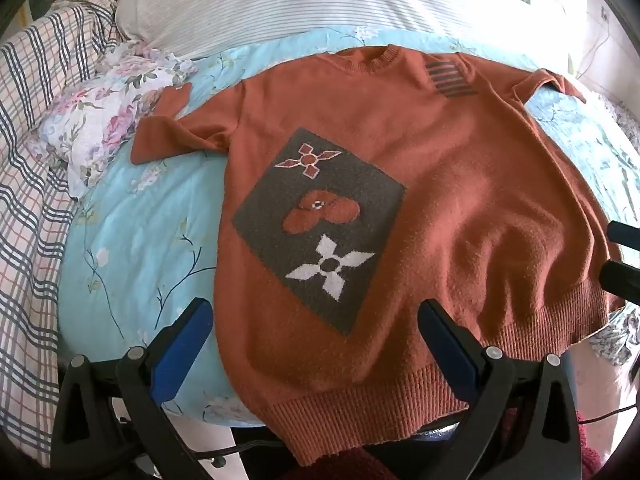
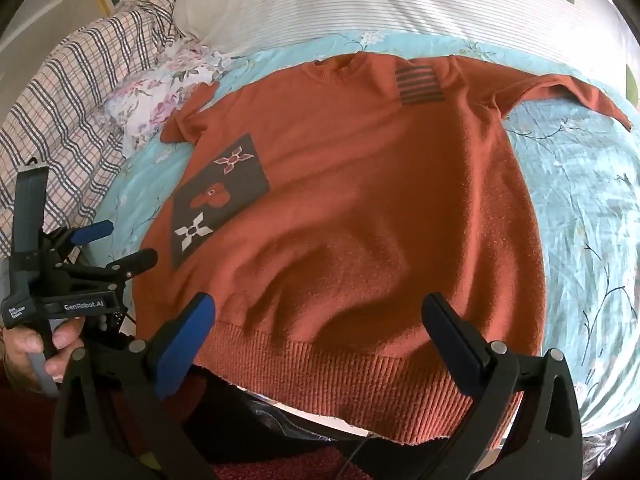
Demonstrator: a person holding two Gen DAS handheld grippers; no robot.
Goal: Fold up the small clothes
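Observation:
A rust-orange knit sweater (image 1: 460,168) lies flat, front up, on a light blue floral quilt (image 1: 132,240). It has a grey patch with flower and dog motifs (image 1: 320,224) and grey stripes near one shoulder (image 1: 450,80). Both sleeves spread outward. My left gripper (image 1: 316,320) is open and empty over the hem's left part. My right gripper (image 2: 320,316) is open and empty over the sweater (image 2: 360,200) near its ribbed hem (image 2: 340,376). The left gripper also shows in the right wrist view (image 2: 120,244), at the sweater's left edge.
A striped white pillow (image 1: 320,0) lies behind the sweater. A floral cloth (image 1: 108,112) and a plaid blanket (image 1: 32,184) lie to the left. The quilt edge runs under the hem, with dark red fabric (image 2: 280,468) below it.

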